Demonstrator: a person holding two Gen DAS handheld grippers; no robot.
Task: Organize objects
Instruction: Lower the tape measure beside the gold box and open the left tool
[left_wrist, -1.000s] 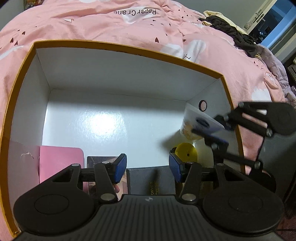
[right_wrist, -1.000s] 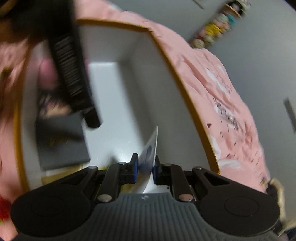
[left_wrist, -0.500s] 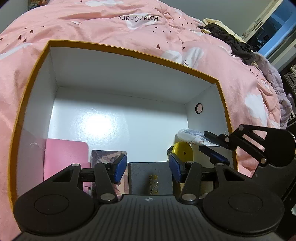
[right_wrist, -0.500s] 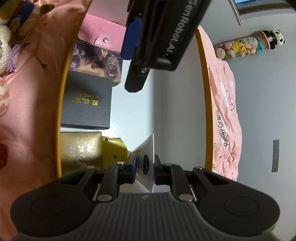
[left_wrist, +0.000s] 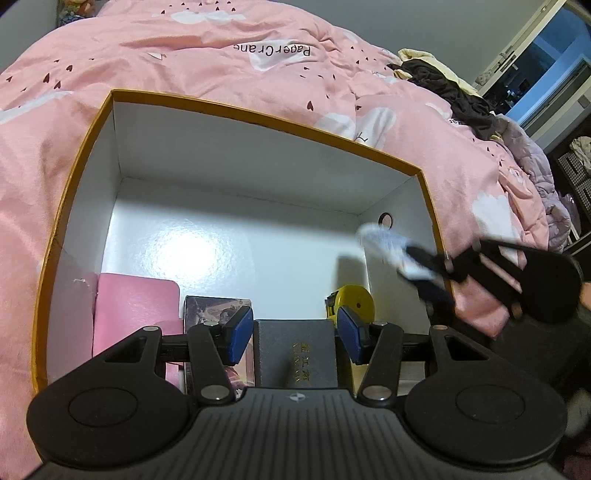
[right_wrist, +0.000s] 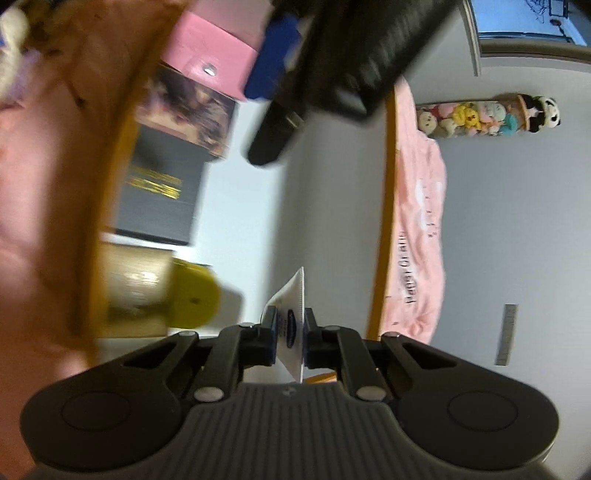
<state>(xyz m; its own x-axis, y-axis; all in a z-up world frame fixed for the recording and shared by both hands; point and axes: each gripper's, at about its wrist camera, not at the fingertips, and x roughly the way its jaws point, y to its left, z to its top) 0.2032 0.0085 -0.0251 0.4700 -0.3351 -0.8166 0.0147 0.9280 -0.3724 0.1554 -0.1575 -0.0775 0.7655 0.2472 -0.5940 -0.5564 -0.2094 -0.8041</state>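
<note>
Left wrist view: the left gripper (left_wrist: 294, 334) hangs just above the near end of the orange-rimmed box (left_wrist: 258, 118), which sits on the pink bed cover (left_wrist: 221, 55). Its blue fingers (left_wrist: 239, 334) are released, spread wide with nothing between them. Along the box's near wall lie a pink case (left_wrist: 136, 310), a picture box (left_wrist: 218, 310), a dark box with gold lettering (left_wrist: 295, 350) and a yellow tape measure (left_wrist: 352, 304). At the right wall the right gripper (left_wrist: 424, 269) comes in over the rim carrying a white tube (left_wrist: 388, 243), blurred here.

Right wrist view: the right gripper's fingers (right_wrist: 271, 338) are clenched on the tube's flat crimped end, which stands edge-on above the box's white floor just beside the tape measure. This view alone shows a gold-coloured box (right_wrist: 136, 288) next to the tape measure, and makes the grip plain; the left view alone shows how much bare floor remains farther back.

The step in hand looks like placing the tube. The next move probably calls for lowering it onto bare floor beside the tape measure, then releasing.
</note>
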